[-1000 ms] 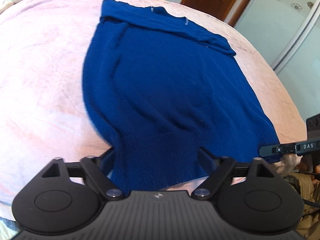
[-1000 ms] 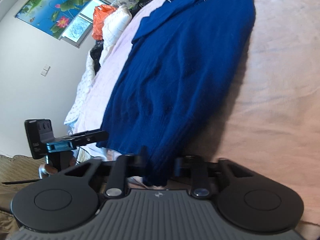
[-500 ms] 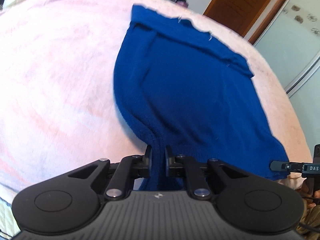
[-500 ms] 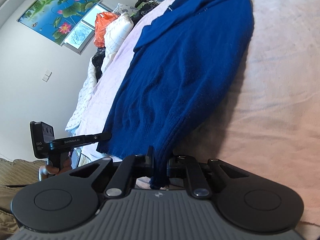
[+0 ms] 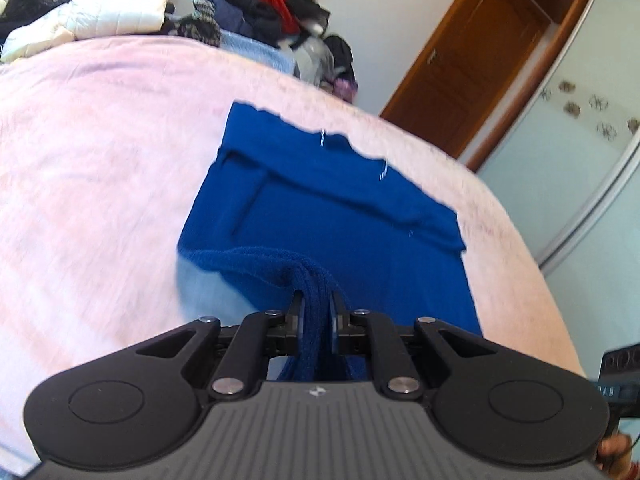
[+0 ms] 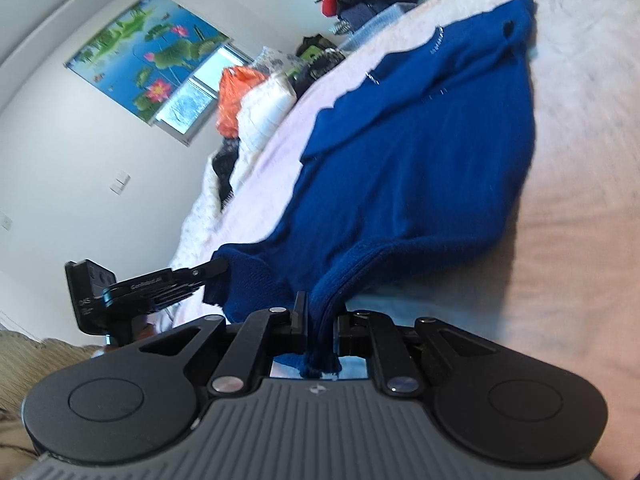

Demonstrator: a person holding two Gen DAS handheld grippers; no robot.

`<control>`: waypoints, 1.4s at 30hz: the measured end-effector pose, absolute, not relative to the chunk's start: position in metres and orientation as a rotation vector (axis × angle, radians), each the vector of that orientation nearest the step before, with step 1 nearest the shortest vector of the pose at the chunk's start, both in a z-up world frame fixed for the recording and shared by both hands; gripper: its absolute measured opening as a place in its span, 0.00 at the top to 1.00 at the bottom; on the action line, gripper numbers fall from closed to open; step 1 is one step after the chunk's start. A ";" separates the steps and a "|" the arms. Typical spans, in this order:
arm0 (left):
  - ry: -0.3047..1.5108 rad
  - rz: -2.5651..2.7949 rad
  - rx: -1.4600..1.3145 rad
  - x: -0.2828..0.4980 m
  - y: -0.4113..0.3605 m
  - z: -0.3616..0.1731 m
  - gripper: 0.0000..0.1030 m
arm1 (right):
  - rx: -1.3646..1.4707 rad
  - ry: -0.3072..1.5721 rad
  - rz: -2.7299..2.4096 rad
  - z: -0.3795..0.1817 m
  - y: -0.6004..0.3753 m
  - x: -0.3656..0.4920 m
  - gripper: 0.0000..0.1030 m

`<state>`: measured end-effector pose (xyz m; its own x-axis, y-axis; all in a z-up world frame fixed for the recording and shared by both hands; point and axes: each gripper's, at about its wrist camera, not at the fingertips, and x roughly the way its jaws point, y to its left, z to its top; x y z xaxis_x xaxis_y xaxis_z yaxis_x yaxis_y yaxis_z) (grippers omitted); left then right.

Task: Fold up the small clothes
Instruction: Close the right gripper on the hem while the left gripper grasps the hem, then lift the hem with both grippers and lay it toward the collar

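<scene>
Nearest in the left wrist view, the left gripper (image 5: 318,312) has its fingers pinched tight on the bunched ribbed hem of the blue knit sweater (image 5: 340,216), and the fabric runs down between them and out of sight behind the gripper body. The right gripper (image 6: 320,322) is clamped the same way on the hem's other corner (image 6: 324,344), the frayed end poking out below. The hem is lifted off the pink bed cover (image 5: 92,152); the rest of the sweater lies flat toward the bed's far edge, a sleeve folded across the top. Motion blur softens the fabric edges. Only the right view shows the left gripper from the side (image 6: 208,270), a lotus picture (image 6: 144,64) and a window. Only the left shows the wooden door (image 5: 468,76). A clothes pile (image 5: 256,4) sits beyond the far edge.
</scene>
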<state>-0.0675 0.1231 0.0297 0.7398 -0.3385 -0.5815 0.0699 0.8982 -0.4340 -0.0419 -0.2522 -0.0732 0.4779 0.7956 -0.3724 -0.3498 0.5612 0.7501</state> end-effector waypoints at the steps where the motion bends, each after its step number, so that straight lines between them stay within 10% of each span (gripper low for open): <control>1: 0.697 -0.225 -0.394 -0.064 0.120 0.033 0.89 | 0.650 0.780 0.762 -0.071 -0.253 -0.038 0.85; 42: 0.613 -0.068 -0.131 0.049 0.053 0.037 0.89 | 0.616 0.651 0.607 -0.059 -0.267 0.099 0.85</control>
